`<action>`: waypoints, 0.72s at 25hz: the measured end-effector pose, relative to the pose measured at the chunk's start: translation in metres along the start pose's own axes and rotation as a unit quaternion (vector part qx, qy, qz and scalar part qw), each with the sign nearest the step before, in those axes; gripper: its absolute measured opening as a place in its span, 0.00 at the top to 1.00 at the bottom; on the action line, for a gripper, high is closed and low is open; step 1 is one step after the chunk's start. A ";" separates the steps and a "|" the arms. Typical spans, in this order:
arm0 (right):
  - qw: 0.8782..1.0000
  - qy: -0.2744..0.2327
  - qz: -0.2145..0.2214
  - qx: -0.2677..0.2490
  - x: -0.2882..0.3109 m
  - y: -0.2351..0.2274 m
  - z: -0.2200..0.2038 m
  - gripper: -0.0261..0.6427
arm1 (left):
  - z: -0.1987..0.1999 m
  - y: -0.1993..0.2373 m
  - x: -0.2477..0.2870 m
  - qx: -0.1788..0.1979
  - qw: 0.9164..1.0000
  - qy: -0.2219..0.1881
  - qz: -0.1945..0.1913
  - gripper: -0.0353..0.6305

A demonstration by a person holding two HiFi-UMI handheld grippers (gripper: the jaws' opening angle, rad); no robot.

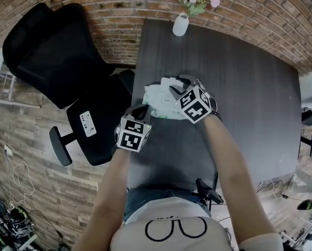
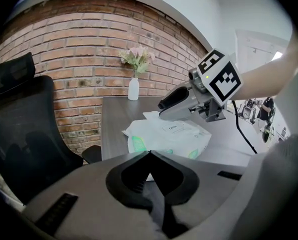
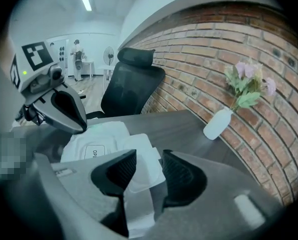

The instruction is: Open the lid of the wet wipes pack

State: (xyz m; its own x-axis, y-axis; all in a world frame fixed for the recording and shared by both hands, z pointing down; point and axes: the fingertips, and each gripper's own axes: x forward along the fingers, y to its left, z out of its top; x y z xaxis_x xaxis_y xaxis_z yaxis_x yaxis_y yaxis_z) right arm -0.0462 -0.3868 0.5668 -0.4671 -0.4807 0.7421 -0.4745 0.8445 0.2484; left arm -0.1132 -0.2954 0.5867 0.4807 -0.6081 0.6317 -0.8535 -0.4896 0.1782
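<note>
a dark grey wooden surface [image 1: 250,114] is set against a red brick wall [image 1: 114,14]. a soft white wet wipes pack [image 2: 169,136] lies near its left edge. the left claw [image 2: 149,155] is closed at the pack's near edge. the right claw [image 3: 149,155] is held open, with the pack's lifted white plastic lid [image 3: 139,171] between its jaws.

Dark table [image 1: 250,114]; wipes pack [image 1: 157,102] near front edge, flower vase [image 1: 180,25] at far edge

Left gripper [image 2: 149,155] closed, right gripper [image 3: 149,159] parted
</note>
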 end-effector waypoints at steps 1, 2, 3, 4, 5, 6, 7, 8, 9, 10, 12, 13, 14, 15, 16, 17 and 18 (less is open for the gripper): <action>1.000 -0.002 -0.006 0.004 -0.003 0.000 0.001 0.72 | 0.000 0.000 -0.001 0.000 1.000 -0.001 0.000 0.95; 1.000 -0.006 -0.011 0.007 -0.007 0.000 0.003 0.72 | 0.001 0.000 -0.003 0.001 1.000 -0.004 0.002 0.95; 1.000 -0.012 -0.016 0.010 -0.012 -0.001 0.005 0.72 | 0.003 -0.001 -0.005 0.002 1.000 -0.007 0.002 0.95; 1.000 -0.017 -0.020 0.012 -0.018 -0.001 0.007 0.72 | 0.005 -0.001 -0.008 0.004 1.000 -0.012 0.002 0.95; 0.999 -0.022 -0.024 0.014 -0.024 -0.001 0.009 0.72 | 0.008 -0.002 -0.012 0.005 1.000 -0.019 0.002 0.95; 0.999 -0.027 -0.027 0.015 -0.030 -0.001 0.010 0.72 | 0.012 -0.003 -0.015 0.005 1.000 -0.026 0.002 0.95; 0.999 -0.031 -0.031 0.017 -0.037 -0.001 0.012 0.72 | 0.015 -0.004 -0.019 0.005 0.999 -0.033 0.002 0.95; 0.999 -0.035 -0.034 0.019 -0.044 0.000 0.014 0.72 | 0.019 -0.005 -0.023 0.005 0.999 -0.040 0.003 0.95; 0.998 -0.039 -0.038 0.020 -0.051 0.000 0.017 0.72 | 0.024 -0.006 -0.026 0.007 0.999 -0.047 0.003 0.95; 0.998 -0.043 -0.042 0.022 -0.058 0.000 0.019 0.72 | 0.028 -0.007 -0.030 0.009 0.999 -0.053 0.004 0.95; 0.997 -0.053 -0.052 0.027 -0.072 0.000 0.024 0.73 | 0.037 -0.009 -0.038 0.017 0.998 -0.066 0.005 0.95; 0.996 -0.058 -0.059 0.031 -0.079 0.000 0.026 0.75 | 0.042 -0.011 -0.042 0.022 0.997 -0.073 0.006 0.95; 0.995 -0.063 -0.068 0.034 -0.087 0.000 0.027 0.78 | 0.045 -0.012 -0.047 0.027 0.996 -0.081 0.007 0.95; 0.994 -0.068 -0.078 0.037 -0.094 0.001 0.029 0.83 | 0.049 -0.013 -0.052 0.032 0.995 -0.089 0.008 0.95; 0.993 -0.074 -0.087 0.038 -0.101 0.003 0.030 0.87 | 0.052 -0.015 -0.057 0.036 0.995 -0.097 0.009 0.95; 0.992 -0.080 -0.095 0.037 -0.108 0.006 0.031 0.94 | 0.055 -0.016 -0.063 0.040 0.994 -0.104 0.010 0.95; 0.991 -0.085 -0.101 0.036 -0.115 0.009 0.033 0.96 | 0.057 -0.017 -0.068 0.043 0.993 -0.111 0.010 0.95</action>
State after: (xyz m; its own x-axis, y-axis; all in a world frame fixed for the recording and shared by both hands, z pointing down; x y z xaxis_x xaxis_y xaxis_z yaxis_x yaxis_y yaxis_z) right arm -0.0213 -0.3317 0.4636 -0.4731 -0.6753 0.5658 -0.6198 0.7115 0.3309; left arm -0.1199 -0.2809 0.4977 0.5039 -0.7370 0.4504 -0.8482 -0.5209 0.0967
